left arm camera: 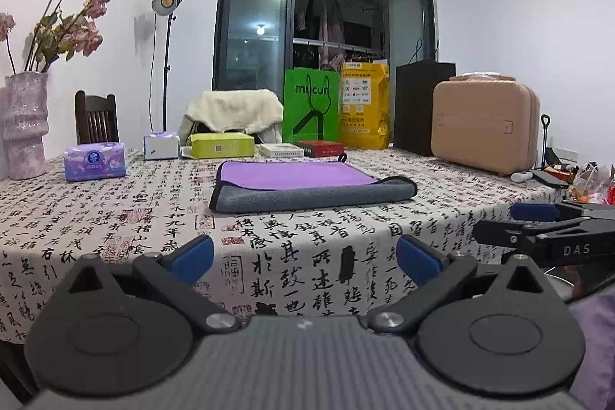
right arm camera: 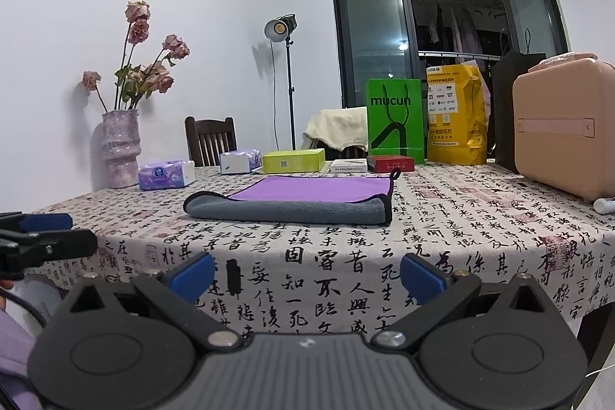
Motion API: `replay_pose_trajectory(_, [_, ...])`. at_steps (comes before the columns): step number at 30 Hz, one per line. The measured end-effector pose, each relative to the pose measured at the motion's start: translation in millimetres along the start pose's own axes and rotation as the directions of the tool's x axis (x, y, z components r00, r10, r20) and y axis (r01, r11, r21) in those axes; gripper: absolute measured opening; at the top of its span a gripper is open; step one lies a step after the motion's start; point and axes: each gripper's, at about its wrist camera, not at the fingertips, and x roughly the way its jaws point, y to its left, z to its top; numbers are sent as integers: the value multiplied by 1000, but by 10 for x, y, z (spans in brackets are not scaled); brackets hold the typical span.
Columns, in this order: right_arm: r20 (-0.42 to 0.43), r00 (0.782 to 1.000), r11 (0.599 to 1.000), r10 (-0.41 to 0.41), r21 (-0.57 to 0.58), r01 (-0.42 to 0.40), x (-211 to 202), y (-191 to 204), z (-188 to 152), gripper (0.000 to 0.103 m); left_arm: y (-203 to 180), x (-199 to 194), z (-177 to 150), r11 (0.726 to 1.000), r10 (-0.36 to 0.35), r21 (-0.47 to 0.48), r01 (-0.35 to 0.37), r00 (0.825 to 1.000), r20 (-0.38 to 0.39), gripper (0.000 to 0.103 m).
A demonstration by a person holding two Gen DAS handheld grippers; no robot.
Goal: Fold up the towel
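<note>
A purple and grey towel lies on the table, its grey near edge folded over the purple side; it also shows in the right wrist view. My left gripper is open and empty, held in front of the table's near edge, well short of the towel. My right gripper is open and empty too, also off the near edge. Each gripper shows in the other's view, the right one at the right, the left one at the left.
The table has a calligraphy-print cloth. Behind the towel stand tissue packs, a green box, a red box, a green bag, a yellow bag and a beige case. A vase stands far left.
</note>
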Motion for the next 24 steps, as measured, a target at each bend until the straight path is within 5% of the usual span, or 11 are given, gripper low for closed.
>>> replay_pose_trajectory(24, [-50,999,999,-12,-45,10,912,-299,124,102,371,904,155,998,56,-5,-56,998,-15,103])
